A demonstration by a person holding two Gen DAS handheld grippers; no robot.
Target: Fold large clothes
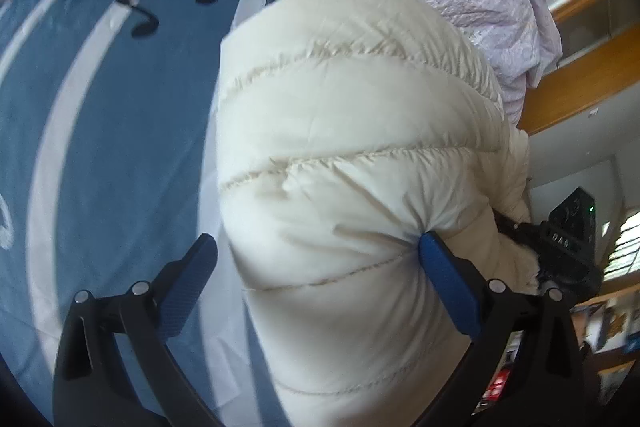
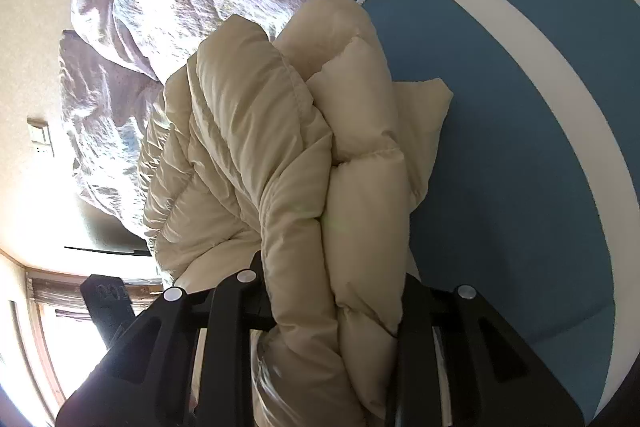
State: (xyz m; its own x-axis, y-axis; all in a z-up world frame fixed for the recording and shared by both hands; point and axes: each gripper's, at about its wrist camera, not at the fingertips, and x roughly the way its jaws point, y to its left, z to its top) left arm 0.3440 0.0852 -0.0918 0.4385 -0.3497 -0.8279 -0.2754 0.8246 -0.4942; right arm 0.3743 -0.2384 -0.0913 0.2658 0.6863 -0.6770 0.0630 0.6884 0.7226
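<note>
smooth, faintly glossy quilted jacket [image 1: 352, 163]

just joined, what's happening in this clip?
A person is folding a cream puffer jacket on a bed with a blue and white sheet, using handheld tongs in each hand. The right tongs are clamped on a bunched, thick part of the jacket. The left tongs stand open around another padded section, one blue finger denting the fabric, the other off to the side. A crumpled pink floral duvet lies beyond the jacket.
</note>
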